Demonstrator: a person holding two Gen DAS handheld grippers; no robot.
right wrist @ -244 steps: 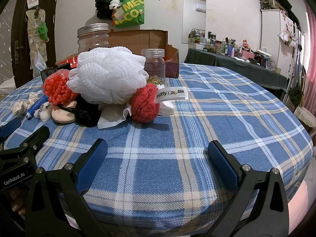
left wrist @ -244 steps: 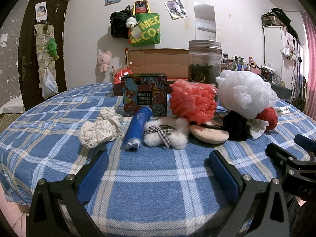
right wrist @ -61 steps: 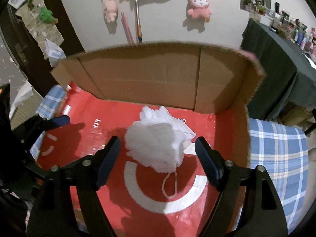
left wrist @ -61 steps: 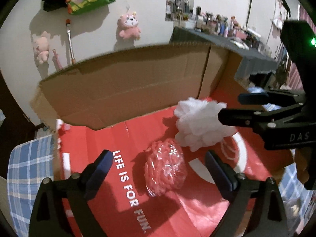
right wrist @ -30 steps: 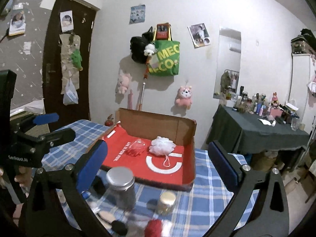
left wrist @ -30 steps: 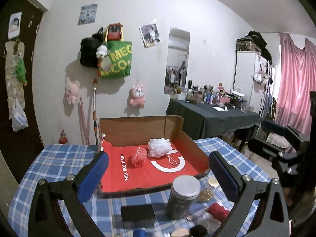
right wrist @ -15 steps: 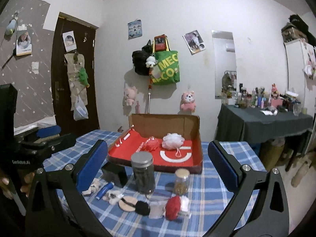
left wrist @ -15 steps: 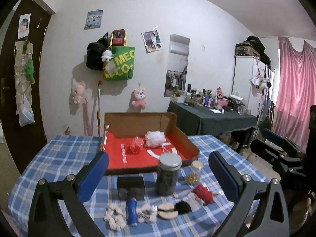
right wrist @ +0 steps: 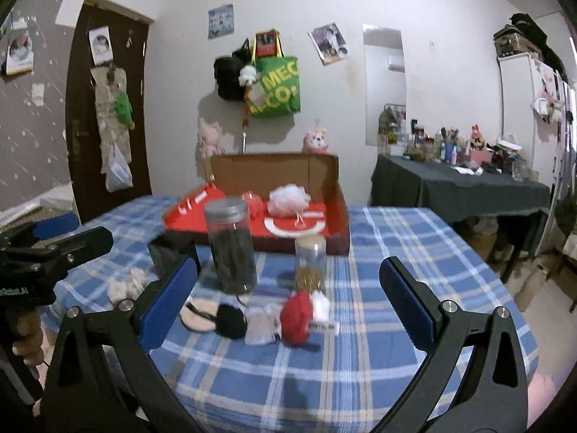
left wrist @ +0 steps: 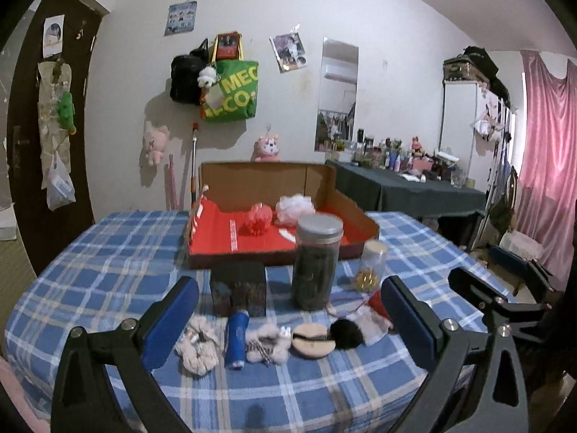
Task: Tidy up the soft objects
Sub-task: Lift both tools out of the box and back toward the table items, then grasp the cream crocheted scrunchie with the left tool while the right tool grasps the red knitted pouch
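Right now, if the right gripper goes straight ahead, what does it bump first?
Probably the red plush ball, lying low between the open jaws of the right gripper; the small jar stands behind it. Depth is uncertain.

2 puffs [left wrist: 258,219], seemingly mesh, in red-lined box [left wrist: 355,216]

The tall jar [left wrist: 317,261] is hiding part of the cardboard box [left wrist: 355,229] (its front wall), while the red plush [left wrist: 375,301] is peeking out behind the left gripper's right finger [left wrist: 407,321].
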